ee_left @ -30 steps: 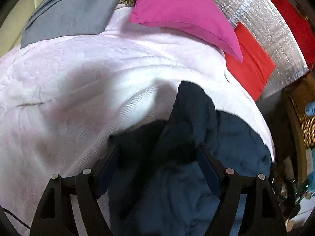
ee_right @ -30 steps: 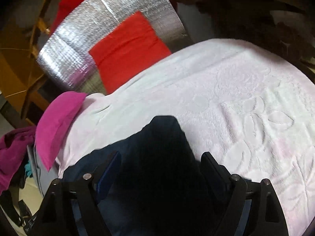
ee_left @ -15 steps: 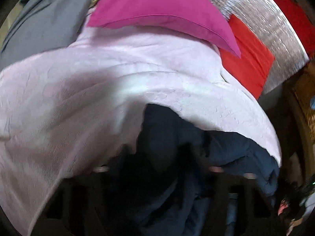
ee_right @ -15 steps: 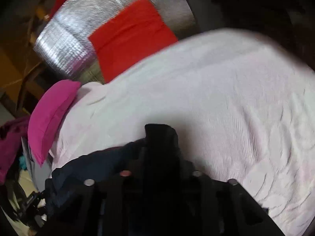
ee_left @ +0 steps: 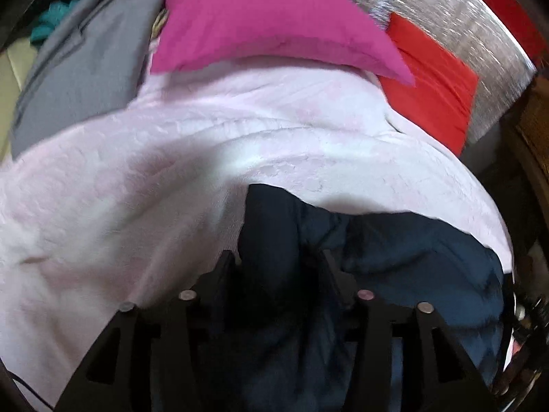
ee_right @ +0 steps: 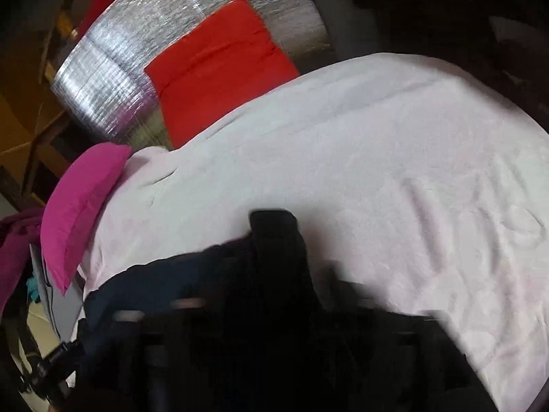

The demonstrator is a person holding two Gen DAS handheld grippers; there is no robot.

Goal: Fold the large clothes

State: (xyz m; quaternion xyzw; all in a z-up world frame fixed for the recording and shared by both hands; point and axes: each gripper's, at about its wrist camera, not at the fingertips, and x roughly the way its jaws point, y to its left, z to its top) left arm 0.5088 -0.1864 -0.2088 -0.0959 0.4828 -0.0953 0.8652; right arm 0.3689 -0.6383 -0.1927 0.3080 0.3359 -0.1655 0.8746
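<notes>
both views fisheye, strong barrel distortion, black vignette at the rims. left wrist view: soft daylight, a bright patch on the pale pink blanket point(ee_left: 240, 158), shadow to its left; mild motion blur on the magenta pillow point(ee_left: 267, 20). silver foil sheet point(ee_left: 456, 24) shows glare streaks. right wrist view: heavy motion blur low in frame, fingers point(ee_right: 192, 304) smeared; dark garment point(ee_right: 274, 240) underexposed, no detail.

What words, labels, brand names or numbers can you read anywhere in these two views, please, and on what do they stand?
None: no readable text shows in either view.
The navy garment, pink bedspread, magenta pillow, red cushion and silver foil mat show no lettering.
The right wrist view is motion-blurred.
</notes>
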